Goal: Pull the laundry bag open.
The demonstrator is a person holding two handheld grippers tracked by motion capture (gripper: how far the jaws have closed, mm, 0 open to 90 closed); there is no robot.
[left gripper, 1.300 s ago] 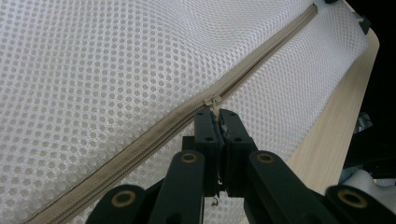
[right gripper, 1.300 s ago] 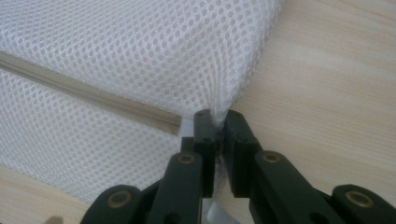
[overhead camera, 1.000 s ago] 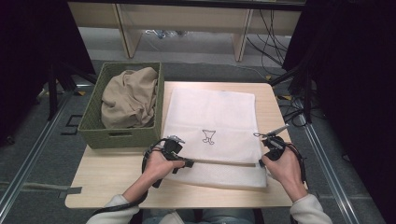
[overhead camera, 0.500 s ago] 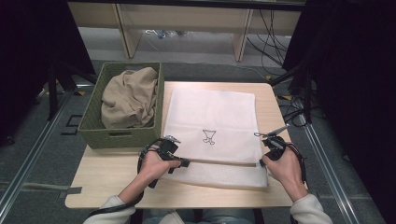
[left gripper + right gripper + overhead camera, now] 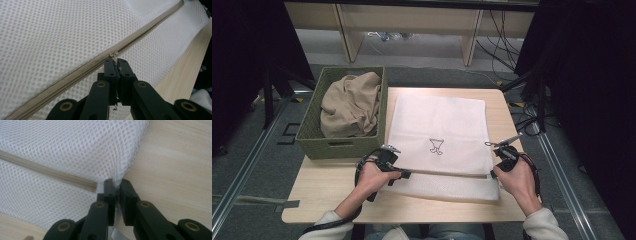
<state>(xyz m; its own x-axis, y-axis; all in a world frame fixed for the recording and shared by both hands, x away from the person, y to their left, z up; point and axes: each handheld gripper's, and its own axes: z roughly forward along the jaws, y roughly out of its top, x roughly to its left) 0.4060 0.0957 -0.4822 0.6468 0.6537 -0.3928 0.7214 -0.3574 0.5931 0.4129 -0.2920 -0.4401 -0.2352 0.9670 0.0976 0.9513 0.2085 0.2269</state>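
Note:
A white mesh bag (image 5: 439, 125) with a small dark emblem lies flat on the wooden table (image 5: 327, 187). A beige zipper (image 5: 447, 173) runs along its near edge. At the zipper's left end, my left gripper (image 5: 406, 174) is shut on the small zipper pull (image 5: 115, 54). In the left gripper view the zipper (image 5: 75, 72) slants off to both sides of the left gripper (image 5: 116, 61). My right gripper (image 5: 494, 173) is shut on the mesh at the bag's near right corner. In the right gripper view, the fabric bunches between the jaws of the right gripper (image 5: 115, 182), beside the zipper's end (image 5: 91, 185).
A green woven basket (image 5: 312, 142) stands on the table's left side against the bag, with a crumpled tan cloth (image 5: 349, 102) inside. Bare wood lies in front of the bag and to its right. Dark curtains, cables and a shelf frame surround the table.
My left gripper has edged slightly to the left with the zipper pull. The right gripper has stayed where it was on the bag's corner.

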